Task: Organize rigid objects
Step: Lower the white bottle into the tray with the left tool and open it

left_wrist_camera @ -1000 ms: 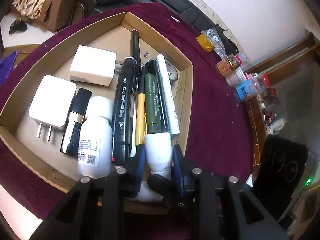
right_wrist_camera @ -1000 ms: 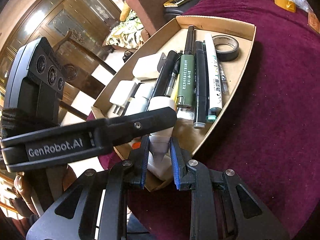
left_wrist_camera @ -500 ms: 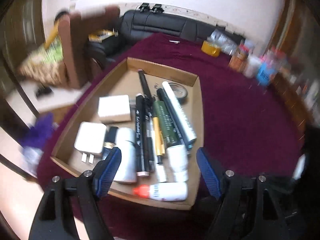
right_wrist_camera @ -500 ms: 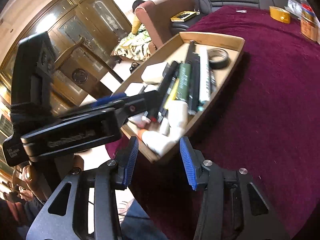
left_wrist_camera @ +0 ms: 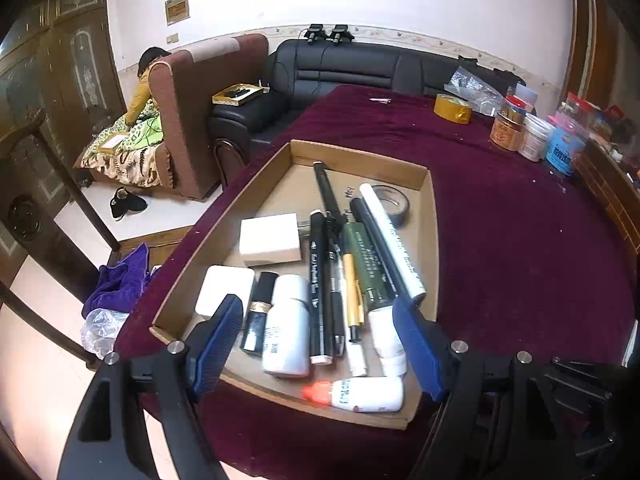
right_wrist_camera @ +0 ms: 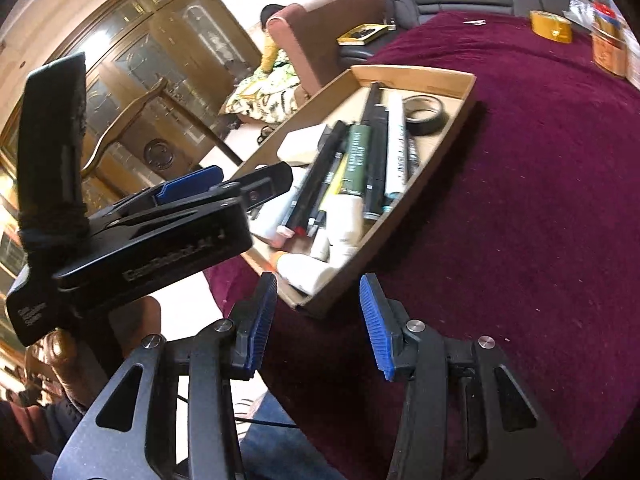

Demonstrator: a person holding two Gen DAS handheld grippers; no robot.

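Both grippers: left gripper (left_wrist_camera: 316, 348) and right gripper (right_wrist_camera: 318, 322) stand wide apart, holding nothing.
Tray: shallow brown cardboard tray (left_wrist_camera: 362, 160) at 12 o'clock holds pens, chargers, bottles.
Last bottle: white orange-capped plastic bottle (left_wrist_camera: 360, 394) lies crosswise at 6 o'clock.
Advice: probably withdraw upward, not brushing the rim.

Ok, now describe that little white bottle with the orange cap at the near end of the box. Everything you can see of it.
The bottle is small, white and looks like plastic, with a printed label and an orange-red cap on its left end. It lies on its side across the near end of the cardboard box, crosswise to the pens beyond it, close along the box's front wall. Neither claw holds it: the left claw hangs open above it. The right wrist view shows it blurred in the box's near corner.
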